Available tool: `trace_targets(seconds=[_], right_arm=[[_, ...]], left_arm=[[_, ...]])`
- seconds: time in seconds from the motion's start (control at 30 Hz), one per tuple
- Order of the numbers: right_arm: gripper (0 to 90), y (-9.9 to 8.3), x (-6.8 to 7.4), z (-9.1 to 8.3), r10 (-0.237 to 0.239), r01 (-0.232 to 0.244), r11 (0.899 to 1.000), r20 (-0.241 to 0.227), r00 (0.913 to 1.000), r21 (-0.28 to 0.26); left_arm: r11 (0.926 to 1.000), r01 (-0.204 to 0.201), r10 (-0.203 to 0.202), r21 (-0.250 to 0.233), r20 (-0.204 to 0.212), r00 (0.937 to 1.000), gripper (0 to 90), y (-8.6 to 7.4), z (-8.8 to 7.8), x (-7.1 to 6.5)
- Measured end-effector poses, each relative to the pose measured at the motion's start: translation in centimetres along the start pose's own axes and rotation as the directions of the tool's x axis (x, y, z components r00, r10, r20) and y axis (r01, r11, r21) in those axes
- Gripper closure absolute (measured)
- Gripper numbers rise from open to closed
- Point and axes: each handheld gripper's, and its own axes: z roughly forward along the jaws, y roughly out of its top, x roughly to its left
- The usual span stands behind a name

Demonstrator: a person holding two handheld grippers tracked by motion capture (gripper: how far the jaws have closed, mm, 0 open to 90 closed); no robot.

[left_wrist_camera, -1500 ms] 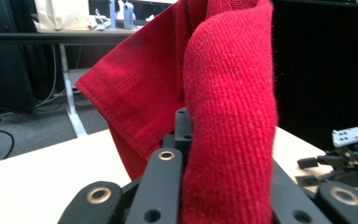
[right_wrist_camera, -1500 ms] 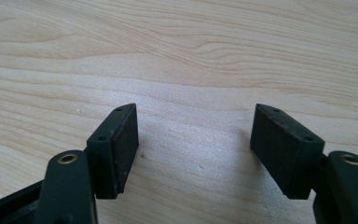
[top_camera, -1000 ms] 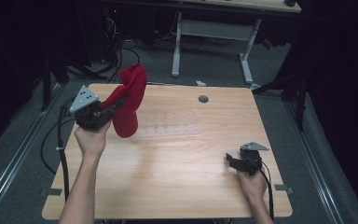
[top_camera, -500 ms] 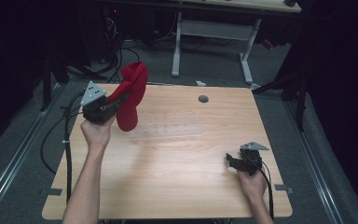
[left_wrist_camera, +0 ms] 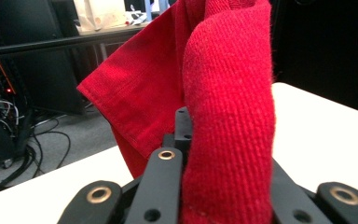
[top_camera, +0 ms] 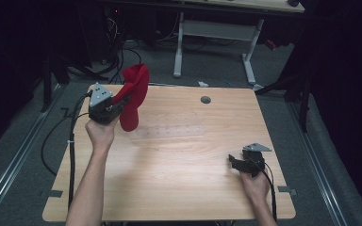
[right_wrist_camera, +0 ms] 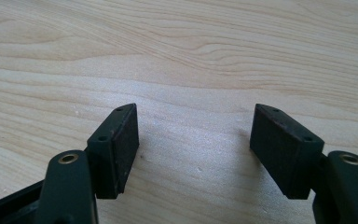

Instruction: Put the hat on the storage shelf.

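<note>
Two grippers are in my hands, and one is busy. My left gripper pinches a soft red cloth tight between its jaws. In the left gripper view the red cloth bulges up between the black jaws and folds over. A second ago the cloth hung higher and more to the left. Now I have moved it a bit to the right and down, and its bottom end hangs close above the far left part of the light wooden table. I think I am about to lay it down there.

My right gripper rests at the near right side of the table, well apart from the cloth. Its jaws are spread wide with nothing between them, and it has not moved.

A small round dark hole sits near the far edge. Past the table the room is dark, with a grey floor, black cables and a white table frame.
</note>
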Motion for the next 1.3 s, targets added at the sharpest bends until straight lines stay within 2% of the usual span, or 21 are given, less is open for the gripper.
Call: trace_targets(seconds=[0.27, 0.37, 0.47, 0.6, 0.73, 0.83, 0.93, 1.03, 1.17, 1.27, 1.3], right_arm=[[32.9, 0.0, 0.0, 0.0, -0.002, 0.002, 1.000, -0.001, 1.0000, -0.001], [32.8, 0.0, 0.0, 0.0, 0.000, 0.000, 1.000, -0.001, 1.0000, 0.000], [32.8, 0.0, 0.0, 0.0, 0.000, 0.000, 1.000, -0.001, 1.0000, 0.000], [32.7, 0.0, 0.0, 0.0, 0.000, 0.000, 1.000, -0.002, 1.0000, 0.001], [32.7, 0.0, 0.0, 0.0, -0.001, 0.001, 1.000, -0.001, 1.0000, 0.000], [32.9, 0.1, 0.1, 0.1, -0.001, 0.001, 1.000, 0.000, 1.0000, -0.002], [32.8, 0.1, 0.1, 0.1, -0.001, 0.001, 1.000, -0.001, 1.0000, -0.002], [32.9, 0.1, 0.1, 0.1, -0.001, 0.001, 1.000, -0.001, 1.0000, -0.002], [33.0, 0.1, 0.1, 0.2, -0.001, 0.001, 1.000, 0.000, 1.0000, -0.002], [33.4, 0.1, 0.1, 0.2, 0.001, -0.001, 1.000, 0.002, 1.0000, -0.003], [33.4, 0.1, 0.1, 0.2, 0.001, -0.001, 1.000, 0.002, 1.0000, -0.003]], left_arm=[[1.0000, -0.007, 0.007, 0.003, -0.021, 0.9998, 84.0, -1.3, 0.1, 0.4], [0.9999, 0.006, -0.006, -0.011, -0.019, 0.9998, 83.9, -1.7, -0.3, 0.6], [1.0000, 0.006, -0.006, -0.002, -0.027, 0.9996, 83.9, -2.3, -0.5, 0.7], [0.9995, 0.030, -0.030, -0.006, -0.030, 0.9991, 83.8, -2.9, -0.9, 1.0], [0.9991, 0.043, -0.043, 0.005, -0.034, 0.9985, 83.2, -3.6, -1.5, 1.3], [0.9987, 0.035, -0.034, 0.038, -0.047, 0.9983, 82.5, -3.7, -1.8, 1.1], [0.9984, 0.029, -0.027, 0.049, -0.049, 0.9984, 81.9, -4.0, -2.1, 0.8], [0.9962, 0.067, -0.064, 0.056, -0.053, 0.9966, 79.8, -4.4, -2.9, 0.8], [0.9947, 0.075, -0.070, 0.071, -0.070, 0.9951, 77.4, -4.3, -3.6, 1.1], [0.9923, 0.081, -0.073, 0.094, -0.083, 0.9938, 68.7, -4.3, -4.1, 1.3], [0.9912, 0.087, -0.078, 0.100, -0.089, 0.9930, 68.7, -4.4, -4.2, 1.3]])
